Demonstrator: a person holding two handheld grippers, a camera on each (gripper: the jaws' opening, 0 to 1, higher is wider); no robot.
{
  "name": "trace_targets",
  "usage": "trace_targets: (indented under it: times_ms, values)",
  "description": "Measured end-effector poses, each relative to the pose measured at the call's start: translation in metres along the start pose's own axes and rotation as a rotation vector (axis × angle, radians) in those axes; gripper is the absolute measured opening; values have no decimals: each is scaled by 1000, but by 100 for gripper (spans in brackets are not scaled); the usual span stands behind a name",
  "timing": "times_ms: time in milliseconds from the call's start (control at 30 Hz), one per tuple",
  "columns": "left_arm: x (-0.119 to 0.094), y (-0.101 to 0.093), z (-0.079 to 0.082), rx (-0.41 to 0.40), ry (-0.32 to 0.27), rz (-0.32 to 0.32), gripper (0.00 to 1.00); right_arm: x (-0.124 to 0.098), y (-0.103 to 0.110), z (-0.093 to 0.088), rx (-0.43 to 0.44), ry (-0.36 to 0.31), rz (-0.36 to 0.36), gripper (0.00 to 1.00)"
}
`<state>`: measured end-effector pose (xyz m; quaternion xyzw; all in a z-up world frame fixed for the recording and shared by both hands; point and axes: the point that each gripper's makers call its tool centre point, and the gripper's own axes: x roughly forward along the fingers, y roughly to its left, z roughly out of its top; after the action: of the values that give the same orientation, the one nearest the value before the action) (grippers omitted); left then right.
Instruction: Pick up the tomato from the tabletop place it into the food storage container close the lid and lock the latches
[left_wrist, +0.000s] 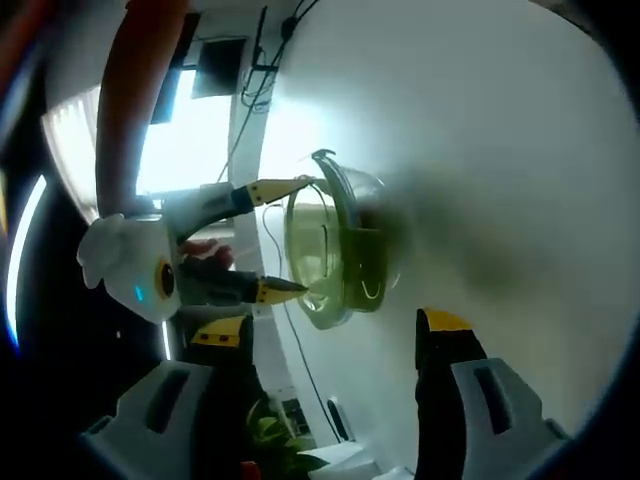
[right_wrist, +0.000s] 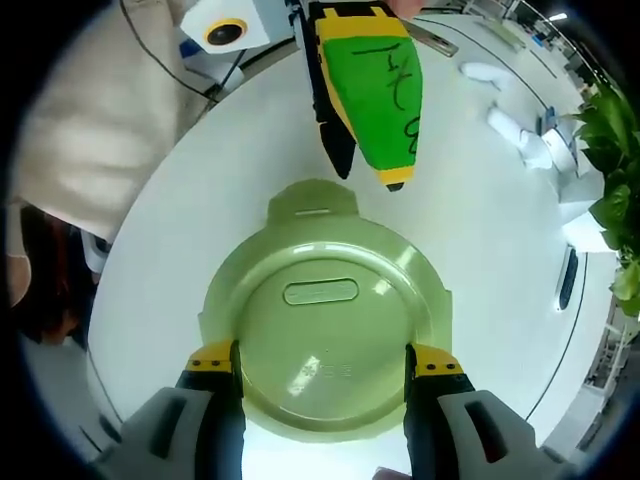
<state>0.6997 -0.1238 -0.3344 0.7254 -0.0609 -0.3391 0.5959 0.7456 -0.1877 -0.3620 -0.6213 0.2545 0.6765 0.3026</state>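
Note:
A round, pale-green food container (left_wrist: 345, 245) stands on the white table (left_wrist: 480, 130) with its lid (right_wrist: 325, 320) lying on top. Its latch tabs stick out at the rim. What is inside is too murky to tell. My right gripper (right_wrist: 322, 358) is open and points down at the lid, its yellow fingertips (right_wrist: 212, 358) spread over the lid's two sides; it is also in the left gripper view (left_wrist: 302, 237). My left gripper (left_wrist: 330, 325) is open beside the container with nothing between its jaws. In the right gripper view it hangs beyond the lid's far tab (right_wrist: 368, 172).
A person's pale sleeve (right_wrist: 90, 130) is at the left. Small white objects (right_wrist: 520, 135) and a dark flat item (right_wrist: 568, 278) lie on the far side of the table. A leafy plant (right_wrist: 610, 200) stands past the table edge. A thin cable (left_wrist: 300, 350) runs along the table.

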Motion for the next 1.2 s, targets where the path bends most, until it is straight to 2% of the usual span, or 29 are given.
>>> trace_targets:
  times_ms: [667,867,1033,1200]
  values:
    - [4,-2,-2,-12,12,-7,56,0,-3,-1,-7,13,2,59]
    - [4,1,1,-17,16,-11,51,0,-2,-1,-7,12,2,59]
    - [0,11,8,-40,0,-31,50,0,-1,0,-7,5,1,59]
    - [-1,20,5,-50,2,-38,50,0,-2,-1,-8,0,2,59]
